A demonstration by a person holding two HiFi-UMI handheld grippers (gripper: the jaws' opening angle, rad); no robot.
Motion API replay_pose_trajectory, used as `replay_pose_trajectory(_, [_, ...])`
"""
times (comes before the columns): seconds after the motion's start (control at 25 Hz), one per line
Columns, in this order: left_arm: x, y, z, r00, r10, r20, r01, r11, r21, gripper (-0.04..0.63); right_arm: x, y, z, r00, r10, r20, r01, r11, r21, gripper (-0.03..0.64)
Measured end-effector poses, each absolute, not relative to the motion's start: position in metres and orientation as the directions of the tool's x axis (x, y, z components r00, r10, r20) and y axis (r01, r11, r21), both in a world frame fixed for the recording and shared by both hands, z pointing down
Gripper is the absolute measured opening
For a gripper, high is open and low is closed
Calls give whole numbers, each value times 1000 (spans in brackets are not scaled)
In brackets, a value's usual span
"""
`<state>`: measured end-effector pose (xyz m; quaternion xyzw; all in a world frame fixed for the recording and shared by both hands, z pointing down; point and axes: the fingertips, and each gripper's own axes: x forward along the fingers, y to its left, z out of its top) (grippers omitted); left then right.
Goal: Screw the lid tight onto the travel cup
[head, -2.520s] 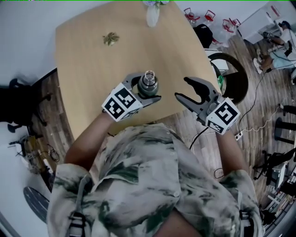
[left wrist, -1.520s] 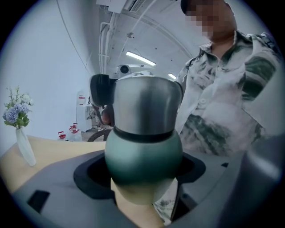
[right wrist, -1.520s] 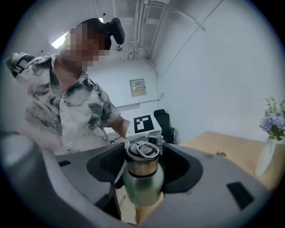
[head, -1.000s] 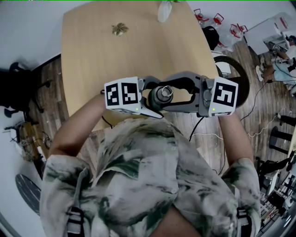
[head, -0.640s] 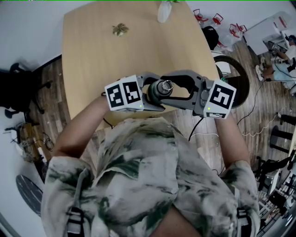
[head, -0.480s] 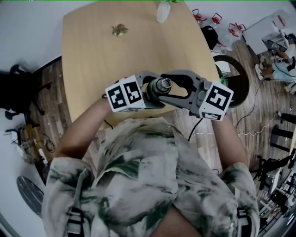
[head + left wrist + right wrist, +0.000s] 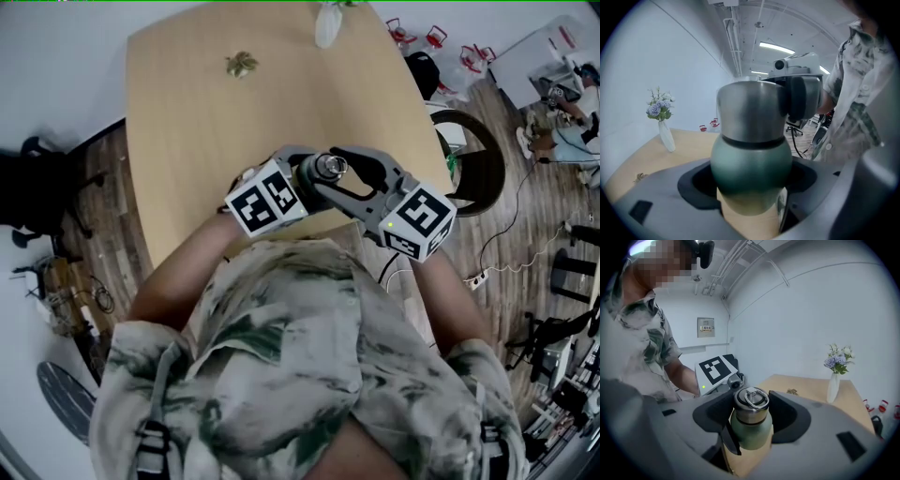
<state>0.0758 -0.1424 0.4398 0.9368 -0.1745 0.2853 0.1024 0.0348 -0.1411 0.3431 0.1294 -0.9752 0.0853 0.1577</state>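
A dark green travel cup (image 7: 322,174) with a steel lid (image 7: 329,166) is held upright over the near edge of the wooden table (image 7: 187,122). My left gripper (image 7: 311,182) is shut on the cup's green body (image 7: 751,171), which fills the left gripper view. My right gripper (image 7: 343,170) comes in from the right and is shut on the steel lid (image 7: 751,411); its jaws press both sides of the lid below the ring handle (image 7: 754,399). The cup's base is hidden by the jaws.
A white vase of flowers (image 7: 325,23) stands at the table's far edge, and a small dried sprig (image 7: 240,64) lies to its left. A dark round chair (image 7: 473,155) and cables lie on the floor to the right.
The right gripper, open and apart at first, has closed round the lid. Over the last second it has rolled, its marker cube swinging down toward the person. The left gripper has tilted slightly.
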Motion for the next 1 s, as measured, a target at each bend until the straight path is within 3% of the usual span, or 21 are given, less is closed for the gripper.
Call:
replay_pose_trajectory(0.12, [75,-136,438,798,-240,553,-359,-926,116,383,32,-135,343,-916,-217,336,-264,959,-100,256])
replay_pose_trajectory(0.28, [75,-125,432,821,-168,546,-277,-953,123,383,35,-122,340,-935,-111,336,-145,986,-78,291])
replay_pose_trajectory(0.64, [78,-73,404,877,133,462,76,-987,138,383,27,-82,308,-912,255,321,224,966,-129,302])
replay_pose_trajectory(0.84, [79,-60,397,864,220,452,179,-975,132,383,15,-69,301,-893,318,319,290,948,-132,281])
replay_pose_trajectory(1.0, [77,-62,398,868,199,455,160,-979,123,383,13,-71,303,-905,281,319,259,959,-110,279])
